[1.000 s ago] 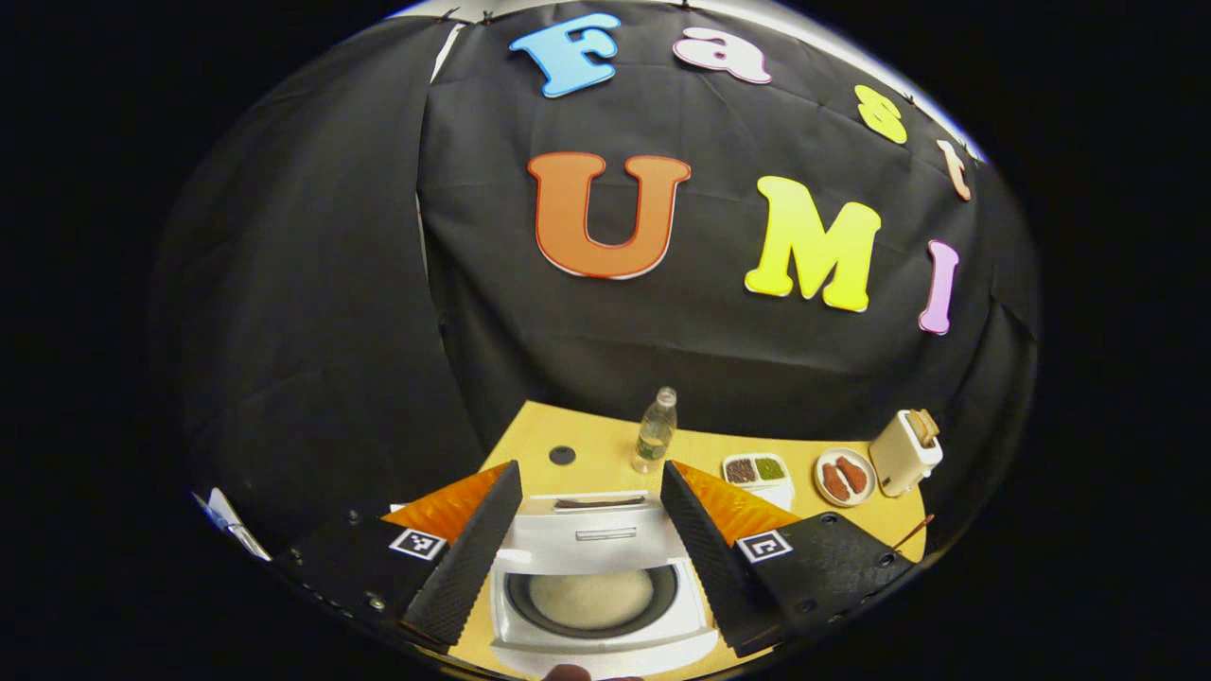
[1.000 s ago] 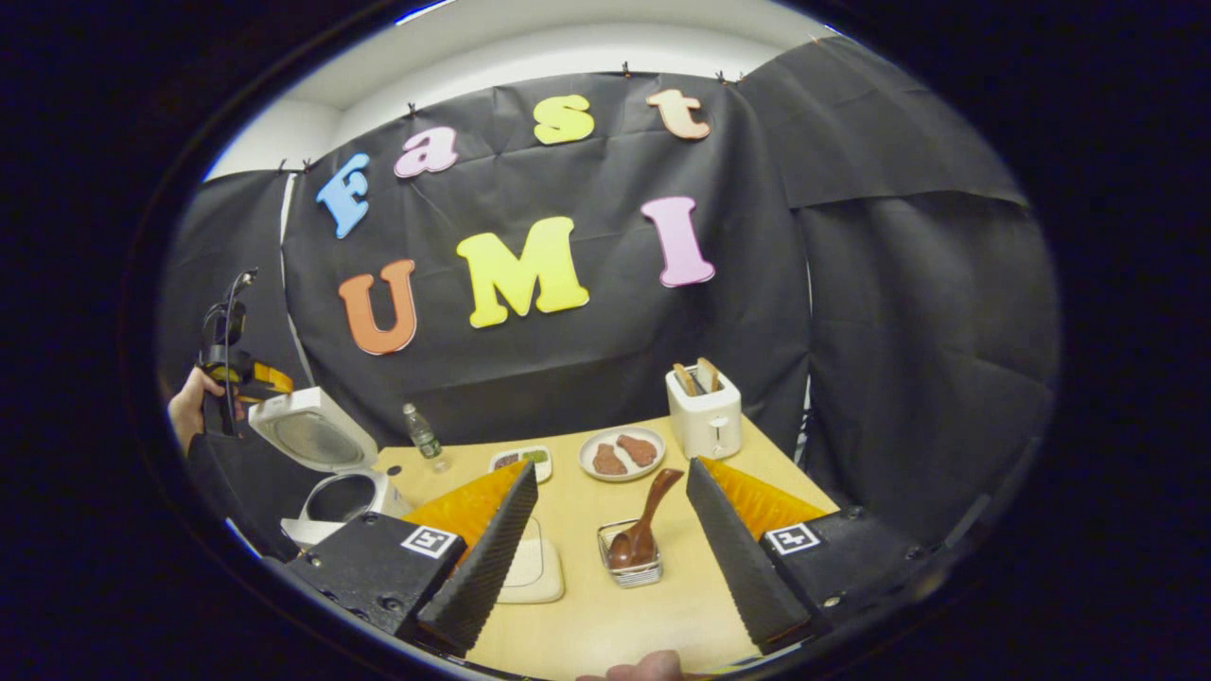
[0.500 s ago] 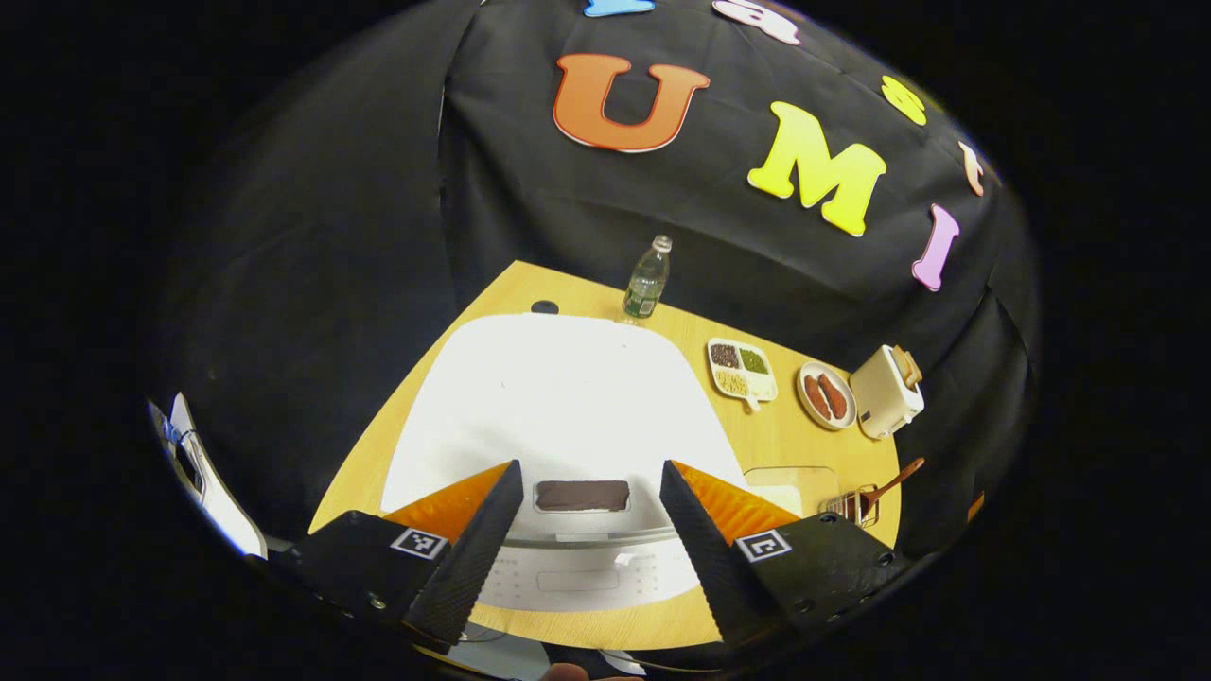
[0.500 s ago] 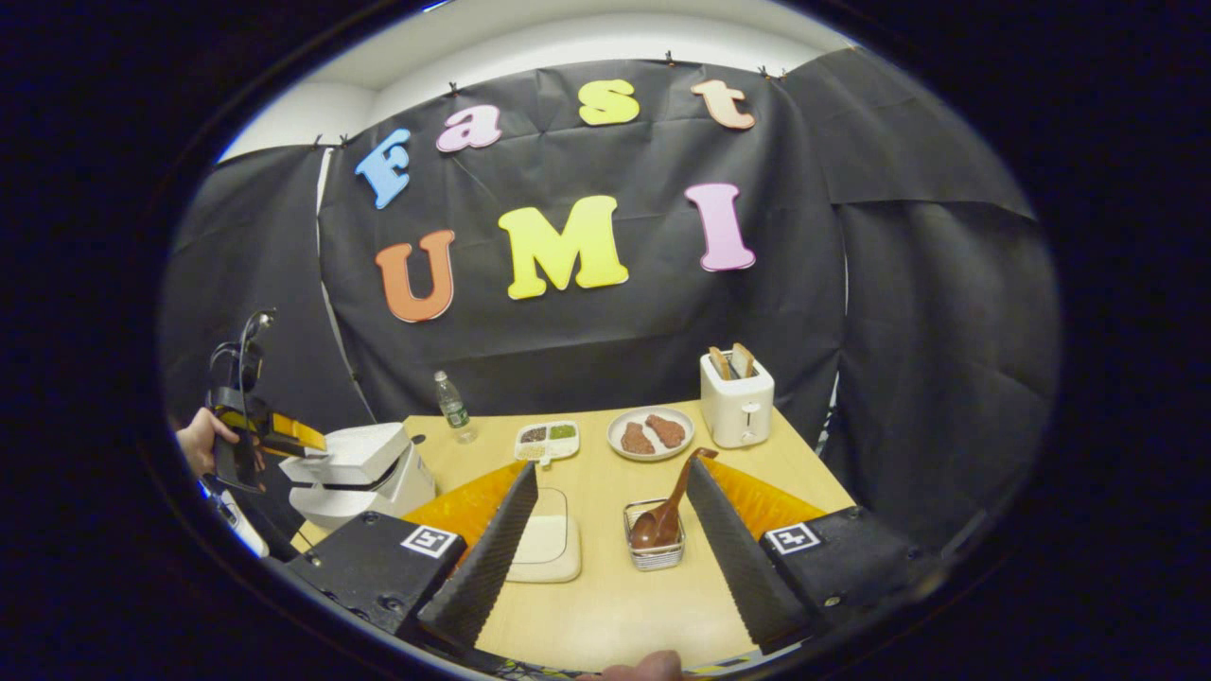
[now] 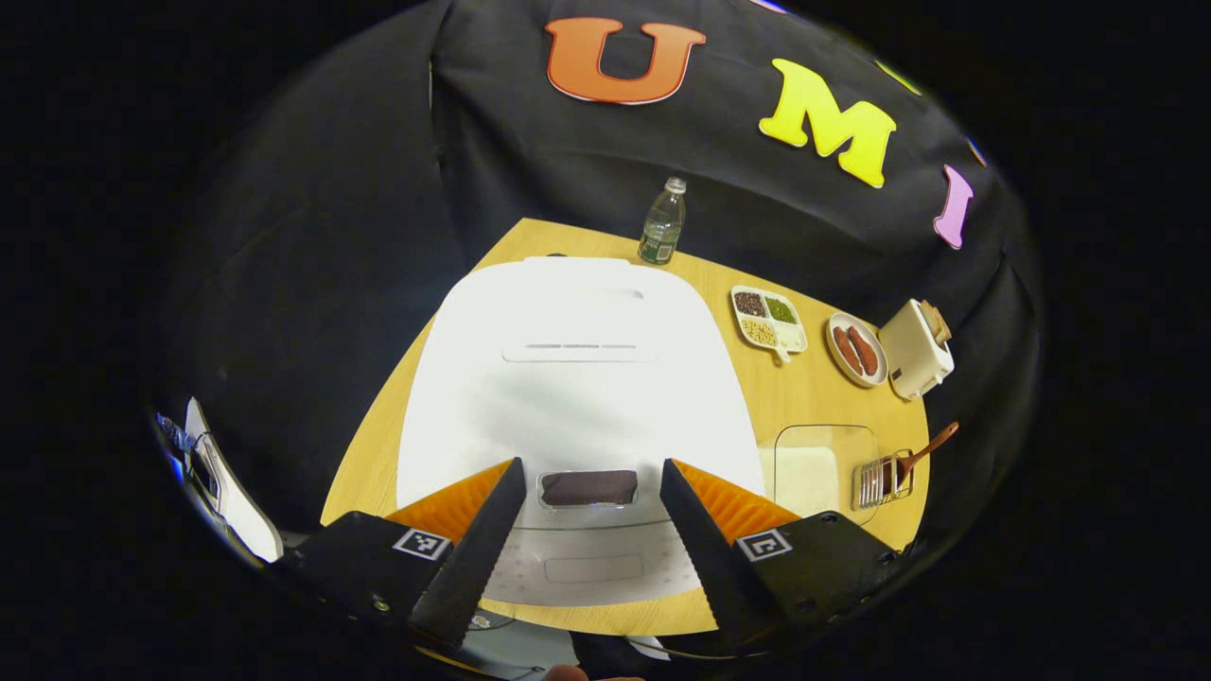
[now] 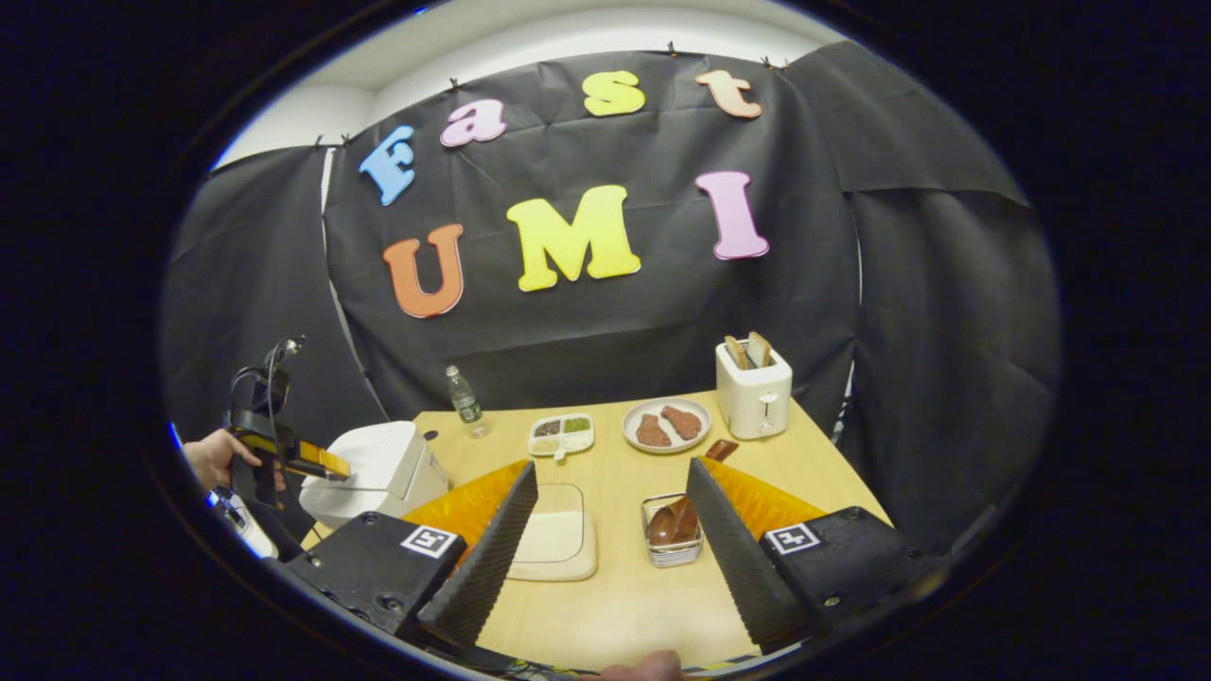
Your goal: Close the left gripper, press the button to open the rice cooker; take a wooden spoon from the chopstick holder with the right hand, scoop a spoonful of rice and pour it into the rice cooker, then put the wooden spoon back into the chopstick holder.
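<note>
Wooden tabletop (image 6: 615, 605) under black cloth walls, and the white rice cooker (image 5: 577, 378) sits at its left end with the lid down. Left gripper (image 5: 588, 530) hovers right above the cooker's front, its 2 fingers spread wide apart, the dark panel (image 5: 588, 488) framed between them. From the right gripper view, that left gripper (image 6: 317, 461) sits at the cooker's (image 6: 378, 468) edge, held by a hand (image 6: 213, 456). Right gripper (image 6: 605, 558) hangs over the table, jaws wide open, gripping nothing. Between its fingers: the clear container of rice (image 6: 552, 541) and, just beside it, the wire chopstick holder (image 6: 672, 544) with the wooden spoon (image 6: 676, 518) leaning inside. Farther back stand a bottle (image 6: 464, 399), a divided dish (image 6: 562, 433), a plate (image 6: 667, 426) and a toaster (image 6: 754, 392).
</note>
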Demonstrator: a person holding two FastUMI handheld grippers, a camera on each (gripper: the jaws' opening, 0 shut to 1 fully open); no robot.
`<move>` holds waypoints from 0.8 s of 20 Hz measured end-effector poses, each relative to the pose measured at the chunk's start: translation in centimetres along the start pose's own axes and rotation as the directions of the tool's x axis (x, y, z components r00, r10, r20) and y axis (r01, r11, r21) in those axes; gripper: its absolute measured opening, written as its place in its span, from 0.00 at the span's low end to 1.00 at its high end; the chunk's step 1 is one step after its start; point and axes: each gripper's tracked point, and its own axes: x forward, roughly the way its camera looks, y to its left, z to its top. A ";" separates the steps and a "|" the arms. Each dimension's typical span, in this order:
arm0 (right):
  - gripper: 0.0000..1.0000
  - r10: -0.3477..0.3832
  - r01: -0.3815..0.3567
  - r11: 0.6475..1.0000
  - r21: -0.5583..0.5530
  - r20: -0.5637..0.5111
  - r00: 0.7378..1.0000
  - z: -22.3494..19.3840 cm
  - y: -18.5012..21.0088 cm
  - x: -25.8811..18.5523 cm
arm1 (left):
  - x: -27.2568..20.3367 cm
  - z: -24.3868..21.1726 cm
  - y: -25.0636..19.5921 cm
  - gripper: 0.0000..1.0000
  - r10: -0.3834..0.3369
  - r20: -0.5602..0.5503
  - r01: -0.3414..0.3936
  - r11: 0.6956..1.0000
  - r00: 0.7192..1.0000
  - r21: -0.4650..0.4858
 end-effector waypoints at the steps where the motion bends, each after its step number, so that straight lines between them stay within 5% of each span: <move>1: 1.00 0.007 -0.007 1.000 0.003 -0.002 1.000 0.0 0.0 0.4 | 0.5 0.5 0.2 0.95 0.012 0.020 -0.012 1.000 1.000 0.012; 9: 1.00 0.081 -0.079 0.996 0.045 -0.052 0.995 -1.1 -1.1 3.9 | 0.7 -0.2 0.2 0.91 0.068 0.053 -0.070 0.997 0.996 0.036; 16: 1.00 0.140 -0.136 0.989 0.062 -0.054 0.989 0.0 -2.6 6.3 | 0.7 0.7 0.2 0.92 0.125 0.091 -0.122 0.992 0.988 -0.040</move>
